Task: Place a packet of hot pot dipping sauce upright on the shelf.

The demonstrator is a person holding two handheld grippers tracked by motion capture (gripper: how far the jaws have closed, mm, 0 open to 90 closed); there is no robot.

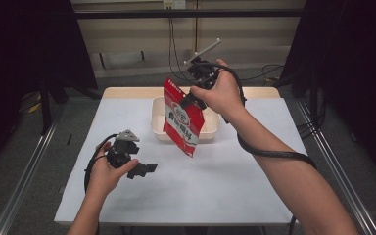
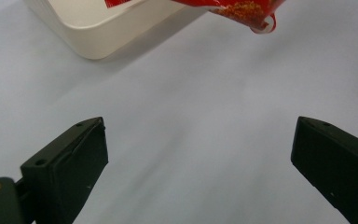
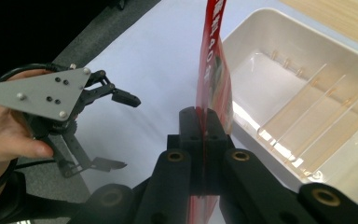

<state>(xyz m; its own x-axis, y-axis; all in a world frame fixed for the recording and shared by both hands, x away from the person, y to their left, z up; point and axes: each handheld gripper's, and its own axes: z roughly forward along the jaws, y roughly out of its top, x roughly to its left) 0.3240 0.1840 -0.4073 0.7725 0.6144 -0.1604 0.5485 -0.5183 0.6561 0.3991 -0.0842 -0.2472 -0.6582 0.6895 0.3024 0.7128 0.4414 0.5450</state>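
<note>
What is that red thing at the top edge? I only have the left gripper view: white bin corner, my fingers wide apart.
Observer: A red snack bag, hanging in the air over the table beside the white bin.
Operator: Held by what?
Observer: The right gripper, shut on the bag's edge; its fingers pinch it flat.
Operator: Anything in the bin?
Observer: In the right gripper view it has clear dividers and looks empty.
Operator: Where is my gripper relative to it?
Observer: The left gripper is low over the white table, nearer the person than the bin.
</note>
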